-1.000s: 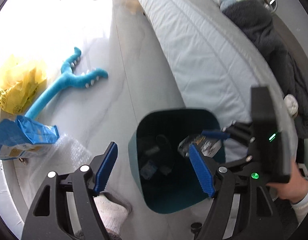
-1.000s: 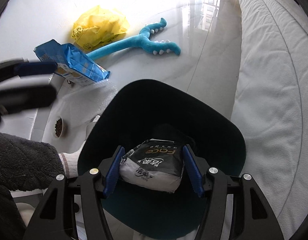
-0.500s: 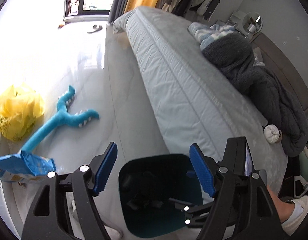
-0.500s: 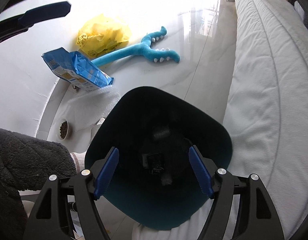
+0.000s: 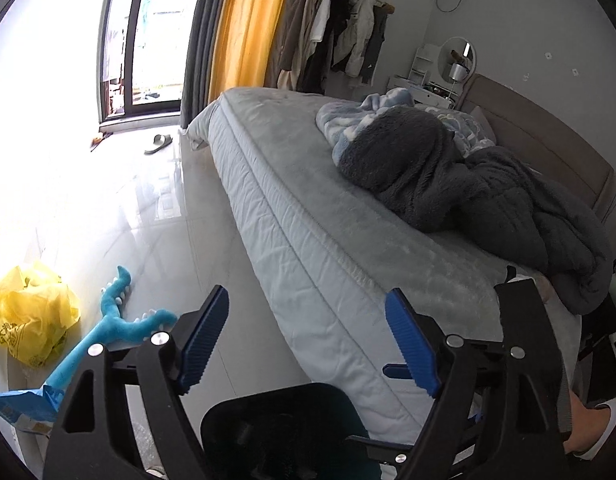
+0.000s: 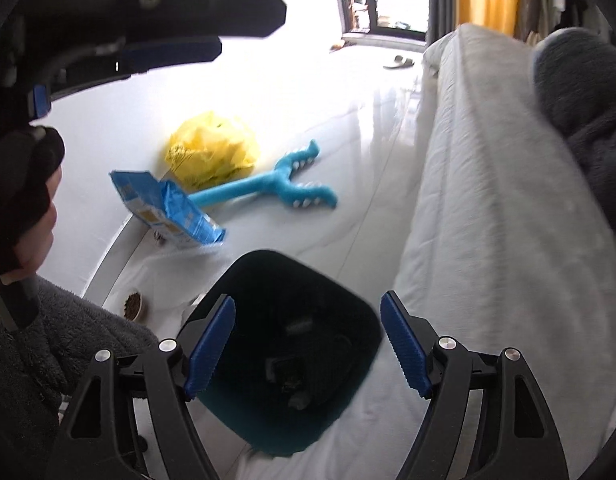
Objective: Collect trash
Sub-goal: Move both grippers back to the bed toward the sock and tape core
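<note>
A dark teal trash bin (image 6: 292, 344) stands on the floor beside the bed, with dark packets lying inside it. It also shows at the bottom of the left wrist view (image 5: 284, 432). My right gripper (image 6: 308, 346) is open and empty, raised above the bin. My left gripper (image 5: 306, 340) is open and empty, higher up and tilted toward the bed. A blue snack bag (image 6: 168, 208), a yellow plastic bag (image 6: 212, 152) and clear wrap (image 6: 176, 276) lie on the floor left of the bin.
A blue plush toy (image 6: 276, 188) lies on the floor past the bin. The bed (image 5: 347, 248) runs along the right, with a grey blanket (image 5: 447, 172) heaped on it. A small bowl (image 6: 132, 306) sits by the bin. A slipper (image 5: 158, 144) lies near the window.
My right gripper opened and dropped the black-and-white packet into the bin, then rose. My left gripper lifted and tilted up toward the bed and room.
</note>
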`<state>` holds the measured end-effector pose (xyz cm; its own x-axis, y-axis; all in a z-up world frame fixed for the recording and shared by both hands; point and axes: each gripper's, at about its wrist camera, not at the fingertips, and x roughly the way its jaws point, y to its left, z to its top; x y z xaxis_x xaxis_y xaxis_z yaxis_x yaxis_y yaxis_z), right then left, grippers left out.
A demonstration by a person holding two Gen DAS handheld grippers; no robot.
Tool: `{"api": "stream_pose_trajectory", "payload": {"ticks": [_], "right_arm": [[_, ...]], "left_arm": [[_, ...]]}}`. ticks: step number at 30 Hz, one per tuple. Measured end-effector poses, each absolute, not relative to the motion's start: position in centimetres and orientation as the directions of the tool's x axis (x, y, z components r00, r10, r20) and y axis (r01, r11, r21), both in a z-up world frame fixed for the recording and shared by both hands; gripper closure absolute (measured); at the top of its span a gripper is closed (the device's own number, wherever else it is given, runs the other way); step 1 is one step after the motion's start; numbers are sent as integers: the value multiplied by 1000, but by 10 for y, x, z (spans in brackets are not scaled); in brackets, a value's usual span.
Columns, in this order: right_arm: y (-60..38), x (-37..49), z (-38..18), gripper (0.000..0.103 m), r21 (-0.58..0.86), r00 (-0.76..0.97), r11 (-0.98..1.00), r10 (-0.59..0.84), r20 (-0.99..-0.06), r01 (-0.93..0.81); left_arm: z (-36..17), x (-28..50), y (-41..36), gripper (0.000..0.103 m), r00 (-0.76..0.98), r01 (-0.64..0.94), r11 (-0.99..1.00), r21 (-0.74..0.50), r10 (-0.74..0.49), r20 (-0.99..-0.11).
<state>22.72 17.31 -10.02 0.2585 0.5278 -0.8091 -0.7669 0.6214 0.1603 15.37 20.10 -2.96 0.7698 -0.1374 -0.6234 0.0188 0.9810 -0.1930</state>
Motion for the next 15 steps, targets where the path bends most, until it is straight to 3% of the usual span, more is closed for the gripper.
{"api": "stream_pose_trajectory", "payload": {"ticks": [15], "right_arm": [[53,255,-61,26,74,504,765,491,-711,-640]], "left_arm": [[-23,191,107,16,771,163,962,-220,-263,-579]]}}
